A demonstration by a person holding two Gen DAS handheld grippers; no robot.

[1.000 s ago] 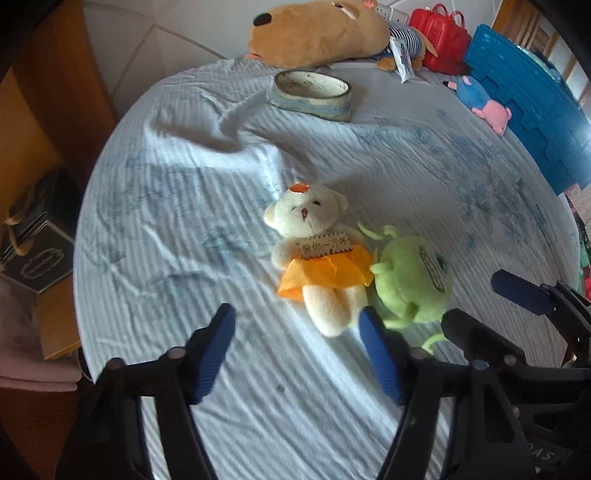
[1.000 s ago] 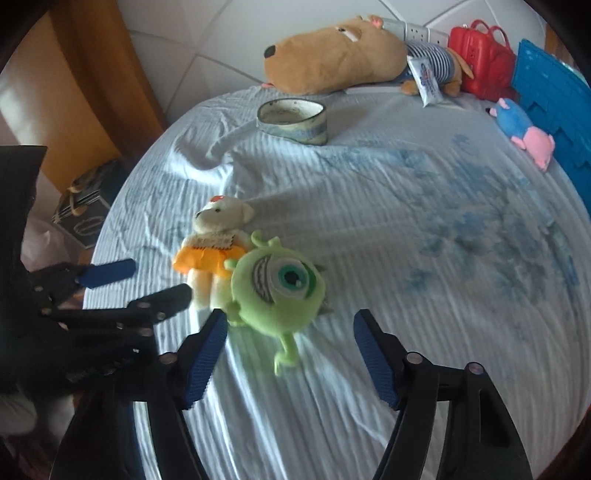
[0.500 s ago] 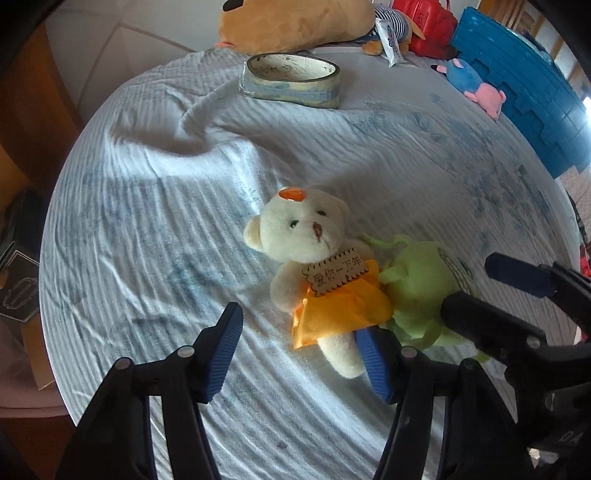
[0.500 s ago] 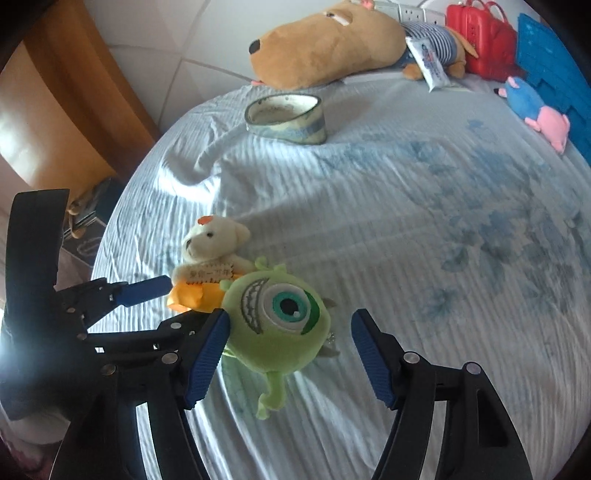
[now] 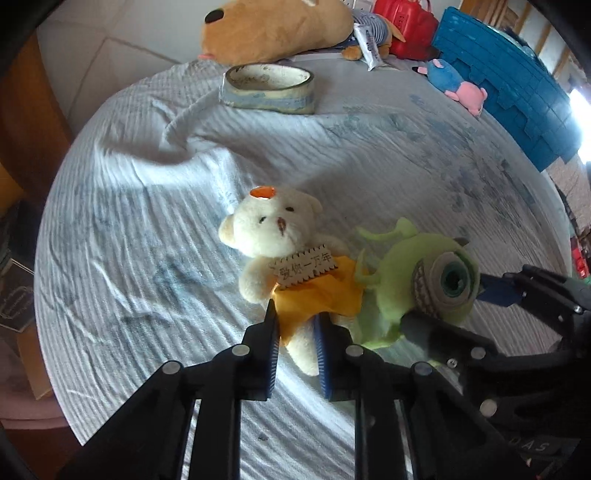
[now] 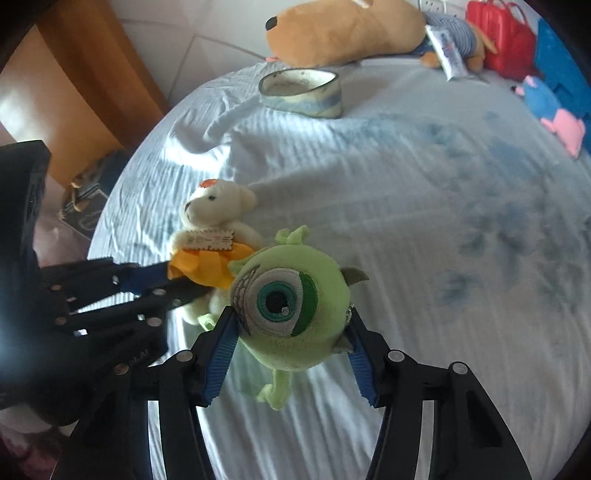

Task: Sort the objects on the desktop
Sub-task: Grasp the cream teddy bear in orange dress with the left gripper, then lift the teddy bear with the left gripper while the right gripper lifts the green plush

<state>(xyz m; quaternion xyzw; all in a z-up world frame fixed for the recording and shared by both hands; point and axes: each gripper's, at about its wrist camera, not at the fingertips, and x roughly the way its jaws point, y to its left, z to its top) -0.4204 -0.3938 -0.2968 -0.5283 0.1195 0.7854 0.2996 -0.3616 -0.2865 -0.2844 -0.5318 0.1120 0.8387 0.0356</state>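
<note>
A small cream teddy bear (image 5: 275, 229) in an orange skirt lies on the light blue striped cloth. My left gripper (image 5: 295, 343) is shut on the bear's leg and skirt. The bear also shows in the right wrist view (image 6: 218, 218), with the left gripper (image 6: 173, 284) at its skirt. A green one-eyed monster plush (image 6: 291, 306) sits between the blue pads of my right gripper (image 6: 291, 347), which is shut on its body. In the left wrist view the monster (image 5: 424, 277) lies right of the bear, held by the right gripper (image 5: 450, 302).
A shallow round ceramic bowl (image 5: 269, 88) stands at the back. A large brown plush dog (image 5: 277, 29), a red bag (image 5: 406, 22), a blue and pink plush (image 5: 454, 81) and a blue crate (image 5: 517, 92) line the far and right edges.
Both grippers moved forward and closed: the left onto the bear's leg and skirt, the right onto the green monster. The monster now sits tilted up between the right pads.
</note>
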